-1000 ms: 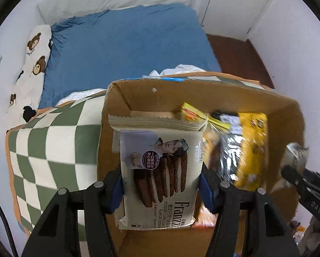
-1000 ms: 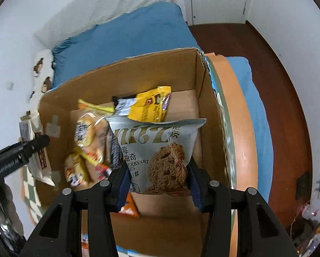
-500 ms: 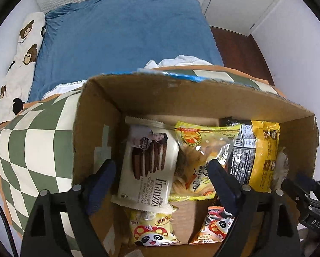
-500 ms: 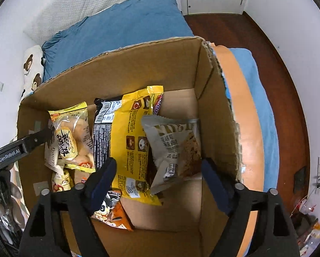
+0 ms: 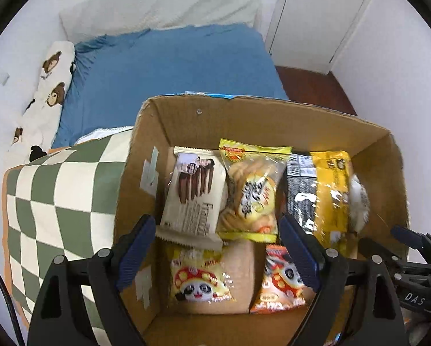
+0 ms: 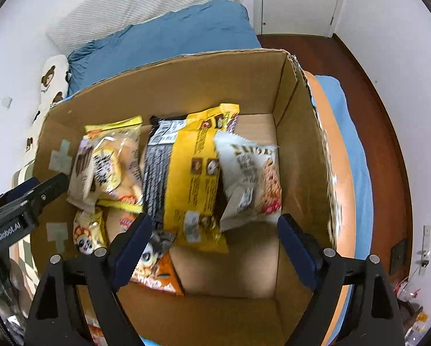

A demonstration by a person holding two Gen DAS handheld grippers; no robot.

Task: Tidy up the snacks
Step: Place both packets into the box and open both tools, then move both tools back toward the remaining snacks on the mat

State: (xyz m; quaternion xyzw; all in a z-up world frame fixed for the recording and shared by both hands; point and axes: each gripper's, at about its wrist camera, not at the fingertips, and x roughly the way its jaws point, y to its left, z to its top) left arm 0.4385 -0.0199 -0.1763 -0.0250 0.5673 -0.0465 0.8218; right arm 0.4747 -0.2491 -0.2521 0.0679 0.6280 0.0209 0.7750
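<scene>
Left wrist view lists, left to right in your cardboard box (image 5: pixel 273 121): cream biscuit pack (image 5: pixel 193 199), yellow bun bag (image 5: pixel 251 196), black-yellow pack (image 5: pixel 319 193), with your left gripper (image 5: pixel 215 253) spread empty above, your right gripper (image 6: pixel 214 246) opening over the white cookie bag (image 6: pixel 251 178).

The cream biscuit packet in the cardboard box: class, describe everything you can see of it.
The cream biscuit packet is a flat, rectangular plastic wrapper with crimped, zigzag ends. Its face shows a row of dark chocolate sandwich biscuits, a small portrait and dark lettering. It lies face up and sealed inside the cardboard box, close to the left wall. Its right edge meets the yellow bun packet, and its near end overlaps the panda snack bag. Neither gripper touches it.
</scene>
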